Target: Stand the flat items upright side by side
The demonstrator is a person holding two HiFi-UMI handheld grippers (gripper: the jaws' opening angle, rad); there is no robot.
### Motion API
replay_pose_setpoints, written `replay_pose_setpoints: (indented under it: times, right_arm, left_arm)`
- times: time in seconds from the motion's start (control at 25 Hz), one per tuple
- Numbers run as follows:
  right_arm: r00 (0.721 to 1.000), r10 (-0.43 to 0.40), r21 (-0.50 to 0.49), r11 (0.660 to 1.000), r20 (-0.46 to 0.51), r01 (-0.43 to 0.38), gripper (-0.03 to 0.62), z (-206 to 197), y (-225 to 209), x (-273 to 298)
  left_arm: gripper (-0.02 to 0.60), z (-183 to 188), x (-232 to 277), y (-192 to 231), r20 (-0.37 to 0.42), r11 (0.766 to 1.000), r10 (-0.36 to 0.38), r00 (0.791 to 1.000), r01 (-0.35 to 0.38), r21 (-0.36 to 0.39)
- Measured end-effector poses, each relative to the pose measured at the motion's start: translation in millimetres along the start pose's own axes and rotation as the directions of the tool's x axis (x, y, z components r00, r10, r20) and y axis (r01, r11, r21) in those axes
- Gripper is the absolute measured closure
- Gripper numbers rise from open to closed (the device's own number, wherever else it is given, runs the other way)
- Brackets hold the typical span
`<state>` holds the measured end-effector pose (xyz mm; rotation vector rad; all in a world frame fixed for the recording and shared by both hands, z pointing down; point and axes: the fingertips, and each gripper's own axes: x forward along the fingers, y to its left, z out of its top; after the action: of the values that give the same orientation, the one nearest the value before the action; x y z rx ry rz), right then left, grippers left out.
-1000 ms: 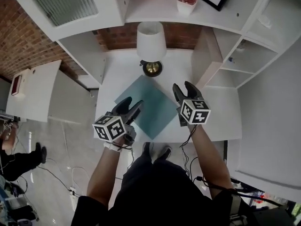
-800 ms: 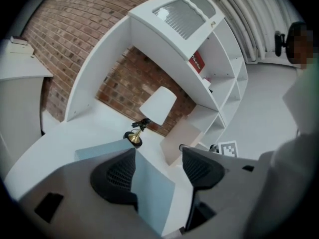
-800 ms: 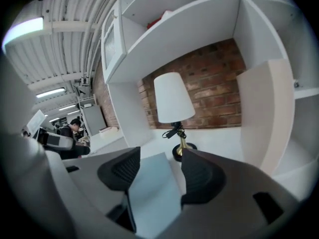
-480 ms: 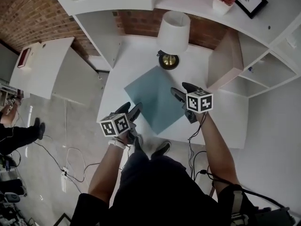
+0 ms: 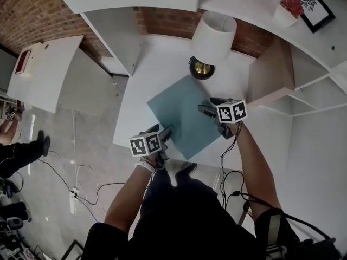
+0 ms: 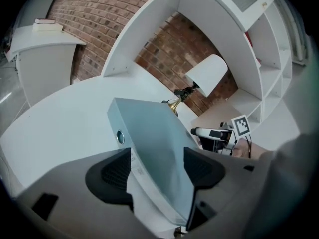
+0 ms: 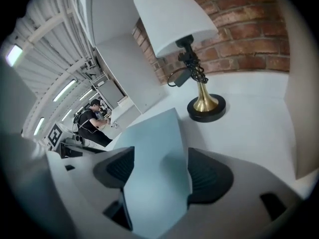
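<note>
Approach step: left gripper (image 5: 163, 130) and right gripper (image 5: 209, 105) (jaws just opened wide) straddle the flat teal binder (image 5: 181, 110); next, probably clamp and tip upright.

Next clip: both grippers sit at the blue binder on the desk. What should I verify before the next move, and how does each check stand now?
1. The binder sits between the jaws of the left gripper: ok; jaws have just been opening, not clamped.
2. It sits between the jaws of the right gripper: ok; those have also just been opening, not clamped.
3. It lies flat on the desk: ok.
4. The lamp is apart from the far corner: ok, though close.
5. A second flat item to stand beside it: cannot tell.
</note>
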<state>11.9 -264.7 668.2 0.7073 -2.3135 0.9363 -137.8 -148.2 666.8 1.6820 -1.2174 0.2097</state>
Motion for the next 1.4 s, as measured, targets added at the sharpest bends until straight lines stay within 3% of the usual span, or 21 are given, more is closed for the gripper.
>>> replay_pose_setpoints:
  times: [0.16, 0.32, 0.64, 0.84, 1.08, 1.4]
  right_arm:
    - [0.998, 0.047, 0.020, 0.999, -0.036, -0.046, 0.246, -4.1, -5.4, 10.2]
    - [0.993, 0.078, 0.021, 0.997, -0.086, -0.076, 0.234, -8.5, -3.7, 19.5]
    - [0.988, 0.035, 0.021, 0.999, -0.152, -0.032, 0.246, -26.3, -14.3, 28.4]
    - [0.990, 0.012, 0.019, 1.000, -0.144, -0.010, 0.260, -28.9, -12.1, 24.3]
    - [0.997, -0.002, -0.008, 1.000, -0.083, 0.001, 0.277, -25.8, -2.4, 6.5]
    - [0.998, -0.051, -0.038, 0.998, 0.031, 0.052, 0.278, -19.2, 26.3, -24.2]
  left_arm:
    - [0.272, -0.8, 3.3, 4.9, -0.022, 1.000, -0.018, 1.000, 0.017, -0.026]
    - [0.272, -15.6, 13.6, 3.5, -0.092, 0.999, -0.034, 0.995, 0.030, -0.041]
    - [0.272, -24.7, 26.5, 8.1, -0.146, 0.999, 0.005, 0.989, -0.012, -0.049]
    - [0.275, -27.7, 27.7, 11.8, -0.157, 0.998, 0.062, 0.986, -0.059, 0.022]
    - [0.273, -29.0, 22.2, 4.8, -0.154, 0.994, 0.075, 0.985, -0.062, 0.085]
    - [0.273, -8.4, -5.1, -10.8, -0.046, 0.983, 0.084, 0.995, -0.075, 0.165]
